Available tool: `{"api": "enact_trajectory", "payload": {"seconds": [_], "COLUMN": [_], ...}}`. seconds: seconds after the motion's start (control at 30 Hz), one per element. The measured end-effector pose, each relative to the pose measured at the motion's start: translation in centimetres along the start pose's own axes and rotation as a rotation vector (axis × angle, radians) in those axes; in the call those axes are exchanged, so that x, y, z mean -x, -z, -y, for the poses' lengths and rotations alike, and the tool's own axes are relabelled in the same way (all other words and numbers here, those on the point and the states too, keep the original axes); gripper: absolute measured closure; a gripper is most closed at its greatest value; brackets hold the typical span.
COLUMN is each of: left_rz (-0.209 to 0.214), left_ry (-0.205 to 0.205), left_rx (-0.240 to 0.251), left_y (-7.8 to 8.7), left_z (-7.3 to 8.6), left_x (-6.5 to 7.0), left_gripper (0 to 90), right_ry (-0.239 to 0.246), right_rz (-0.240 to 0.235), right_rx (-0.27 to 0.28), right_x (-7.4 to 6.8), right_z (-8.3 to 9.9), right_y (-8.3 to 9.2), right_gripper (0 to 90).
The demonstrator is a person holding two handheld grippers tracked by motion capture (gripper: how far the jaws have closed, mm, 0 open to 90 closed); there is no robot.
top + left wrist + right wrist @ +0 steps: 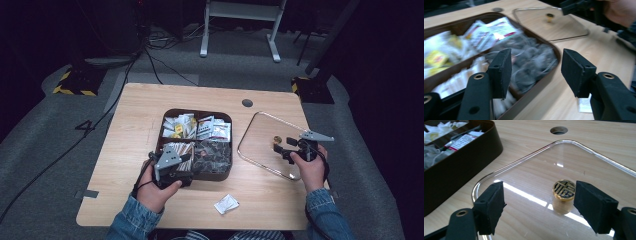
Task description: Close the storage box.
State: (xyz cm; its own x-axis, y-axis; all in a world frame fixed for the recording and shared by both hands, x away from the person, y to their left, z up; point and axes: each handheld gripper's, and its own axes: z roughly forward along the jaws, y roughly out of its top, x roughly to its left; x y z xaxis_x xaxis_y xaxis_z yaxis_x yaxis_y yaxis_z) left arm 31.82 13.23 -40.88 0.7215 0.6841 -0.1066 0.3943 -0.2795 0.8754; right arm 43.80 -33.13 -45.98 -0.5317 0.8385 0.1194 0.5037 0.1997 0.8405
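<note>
A brown compartment tray full of sachets and tea bags sits mid-table. My left gripper hovers over its near right corner, jaws open with nothing between them; in the left gripper view the gripper looks down on clear-wrapped bags. To the right, a clear lid lies flat on the table with its brass knob up. My right gripper is open around that knob, which stands close to the right-hand pad without being pressed.
A loose white sachet lies on the wood near the front edge. A round cable hole sits at the back of the table. The tray's dark wall rises left of the lid.
</note>
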Motion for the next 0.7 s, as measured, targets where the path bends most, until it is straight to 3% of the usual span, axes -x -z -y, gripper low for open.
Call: {"api": "enact_trajectory", "payload": {"seconds": [0.2, 0.37, 0.53, 0.6, 0.7], "left_rz": [-0.086, -0.154, -0.293, -0.295, -0.321], "left_ry": [0.048, 0.074, 0.078, 0.093, 0.100], "left_rx": [0.011, -0.019, -0.072, -0.093, -0.121], "left_y": [2.2, 3.6, 4.5, 4.8, 5.0], "left_z": [0.5, 1.3, 2.2, 2.6, 3.2], "left_x": [-1.6, -2.9, -4.2, -4.8, -5.7], "left_gripper": [39.8, 37.6, 36.4, 35.8, 34.6], "right_ry": [0.016, 0.015, 0.041, 0.062, 0.055], "right_rz": [0.033, 0.049, 0.068, 0.097, 0.113], "right_rx": [-0.017, -0.038, -0.076, -0.090, -0.095], "right_x": [0.6, 1.3, 1.8, 2.0, 2.5], "right_z": [-0.5, -0.7, -0.6, -0.3, -0.1], "right_y": [-1.1, -1.7, -2.5, -2.7, -2.9], "right_gripper": [24.8, 24.8, 26.8, 27.3, 27.5]}}
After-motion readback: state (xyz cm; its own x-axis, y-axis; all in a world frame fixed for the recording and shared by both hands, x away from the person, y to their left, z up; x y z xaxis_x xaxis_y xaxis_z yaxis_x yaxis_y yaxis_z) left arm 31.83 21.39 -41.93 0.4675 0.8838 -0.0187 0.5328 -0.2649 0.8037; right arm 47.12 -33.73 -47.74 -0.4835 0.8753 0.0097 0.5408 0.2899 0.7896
